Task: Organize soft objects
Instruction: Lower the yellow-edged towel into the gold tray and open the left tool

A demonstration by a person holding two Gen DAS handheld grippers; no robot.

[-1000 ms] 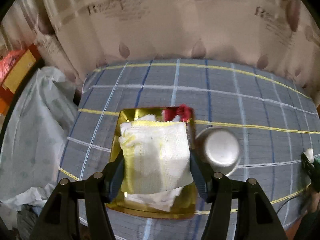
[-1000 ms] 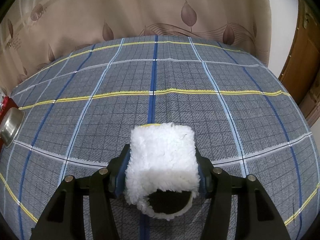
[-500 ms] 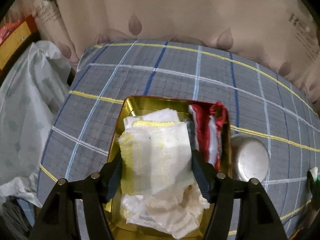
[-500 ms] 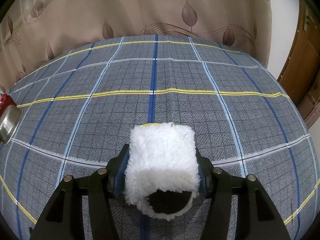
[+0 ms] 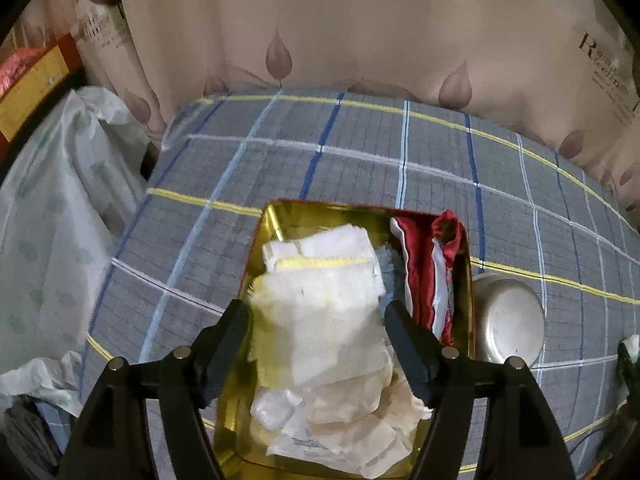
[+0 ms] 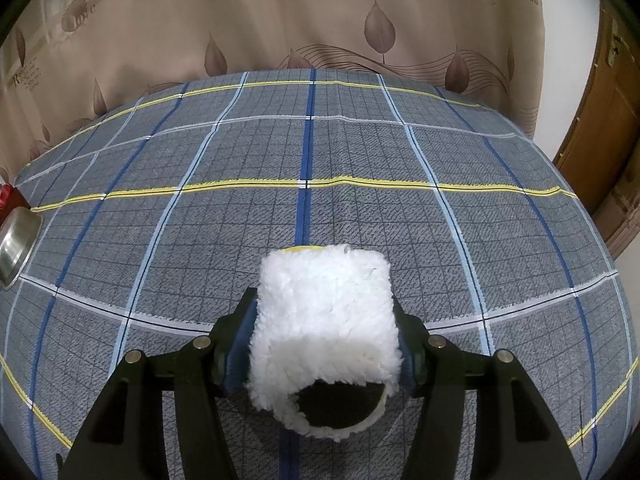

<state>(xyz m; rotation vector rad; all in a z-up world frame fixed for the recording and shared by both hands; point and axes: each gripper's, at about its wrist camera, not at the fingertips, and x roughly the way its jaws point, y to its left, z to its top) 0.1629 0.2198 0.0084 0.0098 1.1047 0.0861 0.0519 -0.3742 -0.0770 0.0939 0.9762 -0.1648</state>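
A folded white and yellow cloth [image 5: 324, 292] lies on other white cloths in the gold tin [image 5: 272, 220], next to a red cloth [image 5: 424, 264]. My left gripper [image 5: 316, 316] hangs over the tin with this cloth between its jaws. The jaws are opening, and a thin gap shows at each pad. Crumpled pale wrappers [image 5: 352, 420] fill the tin's near end. In the right wrist view, my right gripper [image 6: 324, 332] is shut on a fluffy white fleece piece [image 6: 324, 304] with a dark hollow at its near end, held above the checked bedspread [image 6: 304, 152].
A steel bowl [image 5: 508, 320] stands upside down right of the tin; the same bowl [image 6: 16, 240] shows at the far left in the right wrist view. A pale plastic bag [image 5: 52, 220] lies off the bed's left edge. A leaf-print curtain [image 6: 280, 20] hangs behind, a wooden door [image 6: 600, 140] at right.
My left gripper came down and forward over the tin with the white and yellow cloth, and its jaws have spread off the cloth's sides. The right gripper and its fleece piece kept still.
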